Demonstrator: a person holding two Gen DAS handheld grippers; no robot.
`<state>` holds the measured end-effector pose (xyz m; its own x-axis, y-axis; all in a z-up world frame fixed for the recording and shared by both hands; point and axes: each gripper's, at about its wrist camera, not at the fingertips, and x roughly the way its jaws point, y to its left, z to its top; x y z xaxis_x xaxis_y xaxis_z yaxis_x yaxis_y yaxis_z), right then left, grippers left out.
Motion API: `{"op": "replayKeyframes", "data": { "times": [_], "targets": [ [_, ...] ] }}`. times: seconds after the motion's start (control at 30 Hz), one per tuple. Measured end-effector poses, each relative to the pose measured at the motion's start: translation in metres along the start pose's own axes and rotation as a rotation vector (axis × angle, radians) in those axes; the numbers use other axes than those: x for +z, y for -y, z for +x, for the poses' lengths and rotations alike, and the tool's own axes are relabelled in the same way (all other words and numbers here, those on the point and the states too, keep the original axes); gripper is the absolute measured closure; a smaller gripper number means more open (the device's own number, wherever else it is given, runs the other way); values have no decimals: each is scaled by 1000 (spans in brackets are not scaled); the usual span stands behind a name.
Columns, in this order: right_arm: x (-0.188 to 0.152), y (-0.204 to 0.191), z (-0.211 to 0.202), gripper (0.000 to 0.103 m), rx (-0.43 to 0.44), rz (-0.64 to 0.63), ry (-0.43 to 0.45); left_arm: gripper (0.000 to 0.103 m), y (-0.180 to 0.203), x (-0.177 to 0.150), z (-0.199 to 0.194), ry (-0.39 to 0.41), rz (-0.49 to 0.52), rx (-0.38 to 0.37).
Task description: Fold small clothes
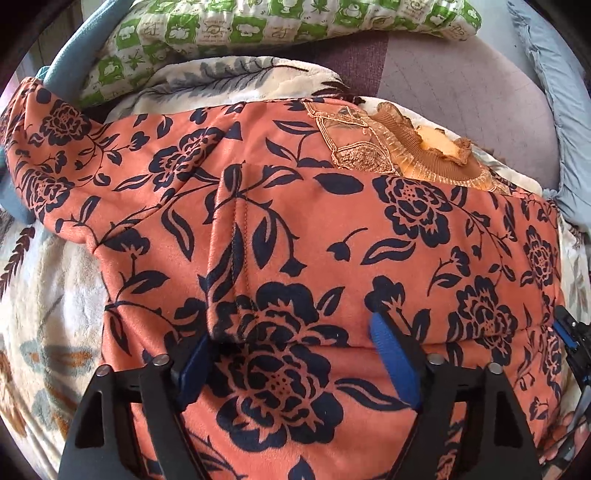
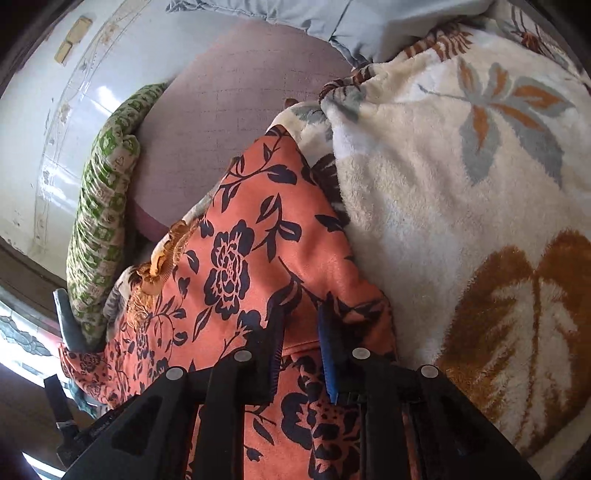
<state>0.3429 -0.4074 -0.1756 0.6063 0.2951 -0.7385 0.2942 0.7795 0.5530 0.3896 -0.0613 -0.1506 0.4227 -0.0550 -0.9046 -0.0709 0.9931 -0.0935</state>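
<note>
An orange garment with dark blue flowers (image 1: 314,229) lies spread on a cream fleece blanket (image 1: 48,314), its brown ruffled collar (image 1: 436,155) at the far right. My left gripper (image 1: 291,347) is open, its blue fingers wide apart over the garment's near part. The right gripper shows at the right edge of the left wrist view (image 1: 569,332). In the right wrist view my right gripper (image 2: 303,339) has its fingers close together with a fold of the garment (image 2: 236,258) between them, at the garment's edge beside the blanket (image 2: 461,184).
A green-and-white patterned pillow (image 1: 258,26) lies beyond the garment, also in the right wrist view (image 2: 103,206). A mauve sheet (image 1: 461,77) and a pale blue quilt (image 1: 565,147) lie at the far right. A white tiled wall (image 2: 44,129) stands behind.
</note>
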Motion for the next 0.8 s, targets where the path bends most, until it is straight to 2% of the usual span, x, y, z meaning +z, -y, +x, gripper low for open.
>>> {"op": "replayKeyframes", "data": {
  "times": [0.03,0.07,0.2,0.37,0.43,0.5,0.6,0.73,0.8],
  "targets": [
    [-1,-9,-5,73,-17,-28,1,33,-6,-1,-9,6,-9,-28],
    [-4,-17,-11,70,-25,-51,8,33,-14,-3,-18,19,-21,-46],
    [-18,-58,-27,66,-11,-105,19,33,-68,-5,-53,65,-109,-54],
    [-55,-158,-17,62,54,-279,-38,33,-181,-1,-83,76,-298,-58],
    [-77,-206,-9,56,97,-370,-71,33,-232,5,-93,80,-367,-45],
    [-99,-255,2,52,143,-453,-108,33,-281,17,-100,66,-438,-51],
    [-139,-326,22,48,200,-580,-161,33,-346,41,-114,75,-553,-111],
    [-186,-412,52,44,230,-761,-207,33,-410,83,-129,122,-635,-132],
    [-207,-448,63,43,232,-869,-194,33,-434,100,-135,151,-662,-137]
  ]
}}
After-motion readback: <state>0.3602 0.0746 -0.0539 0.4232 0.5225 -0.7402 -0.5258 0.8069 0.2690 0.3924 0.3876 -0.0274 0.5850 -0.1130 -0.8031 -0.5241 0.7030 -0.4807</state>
